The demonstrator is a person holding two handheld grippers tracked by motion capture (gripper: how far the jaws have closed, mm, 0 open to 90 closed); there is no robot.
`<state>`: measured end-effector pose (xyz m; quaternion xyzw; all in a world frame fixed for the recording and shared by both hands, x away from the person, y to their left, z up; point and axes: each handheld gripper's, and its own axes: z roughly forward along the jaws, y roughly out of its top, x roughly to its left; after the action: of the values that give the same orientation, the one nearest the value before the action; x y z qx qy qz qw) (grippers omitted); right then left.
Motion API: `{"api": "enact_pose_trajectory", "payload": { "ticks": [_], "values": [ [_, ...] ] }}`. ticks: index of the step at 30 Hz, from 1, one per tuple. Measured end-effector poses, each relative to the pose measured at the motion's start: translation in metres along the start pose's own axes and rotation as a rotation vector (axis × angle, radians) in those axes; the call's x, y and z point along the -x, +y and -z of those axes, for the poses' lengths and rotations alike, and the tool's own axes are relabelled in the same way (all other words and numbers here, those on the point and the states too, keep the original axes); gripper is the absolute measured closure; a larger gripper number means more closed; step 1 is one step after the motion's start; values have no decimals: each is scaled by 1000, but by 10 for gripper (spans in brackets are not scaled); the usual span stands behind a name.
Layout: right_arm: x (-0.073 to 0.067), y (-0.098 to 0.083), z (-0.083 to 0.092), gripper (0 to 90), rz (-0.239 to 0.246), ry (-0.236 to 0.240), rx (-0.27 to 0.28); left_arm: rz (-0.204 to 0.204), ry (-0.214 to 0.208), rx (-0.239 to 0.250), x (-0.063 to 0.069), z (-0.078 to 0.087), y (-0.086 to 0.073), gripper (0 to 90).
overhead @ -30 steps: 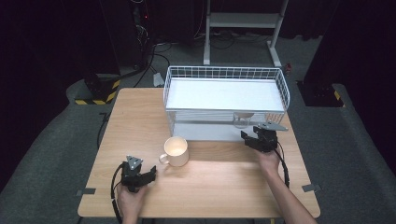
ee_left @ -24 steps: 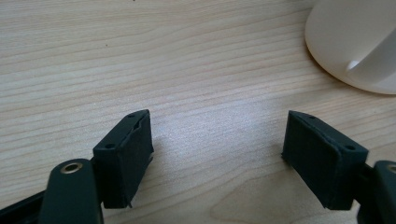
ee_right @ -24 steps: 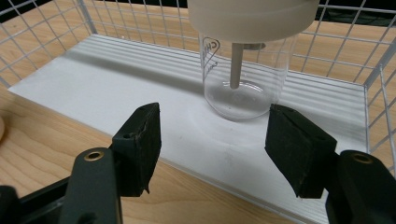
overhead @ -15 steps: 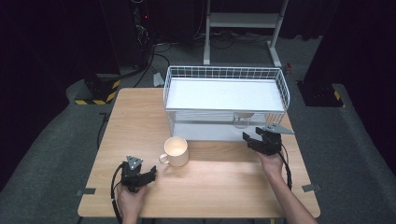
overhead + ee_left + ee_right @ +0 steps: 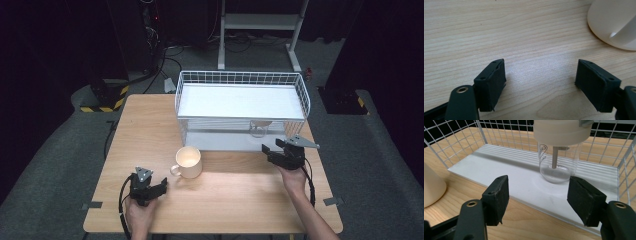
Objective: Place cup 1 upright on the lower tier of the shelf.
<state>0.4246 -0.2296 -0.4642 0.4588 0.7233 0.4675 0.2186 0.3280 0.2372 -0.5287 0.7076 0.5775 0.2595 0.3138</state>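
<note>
Two black grippers stand with jaws apart, nothing between them. Right gripper (image 5: 272, 150) faces a clear glass jar (image 5: 557, 157) on the white wire rack's (image 5: 240, 80) lower shelf, its jaws having just widened; left gripper (image 5: 159, 186) rests near a cream ceramic mug (image 5: 187, 161).

right tool (image 5: 272, 152) jaws opened, nothing between

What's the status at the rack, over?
Right hand-held gripper open, facing clear glass on rack's lower shelf, just outside it. Left hand-held gripper open, empty, beside cream mug. Nothing between jaws and glass.
</note>
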Motion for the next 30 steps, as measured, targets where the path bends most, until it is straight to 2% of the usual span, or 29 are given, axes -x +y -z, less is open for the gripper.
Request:
{"api": "enact_pose_trajectory", "payload": {
  "ticks": [30],
  "values": [
    [-4, -20, 31, 317, 14, 32, 28, 0, 0, 0, 0, 0, 0, 243]
  ]
}}
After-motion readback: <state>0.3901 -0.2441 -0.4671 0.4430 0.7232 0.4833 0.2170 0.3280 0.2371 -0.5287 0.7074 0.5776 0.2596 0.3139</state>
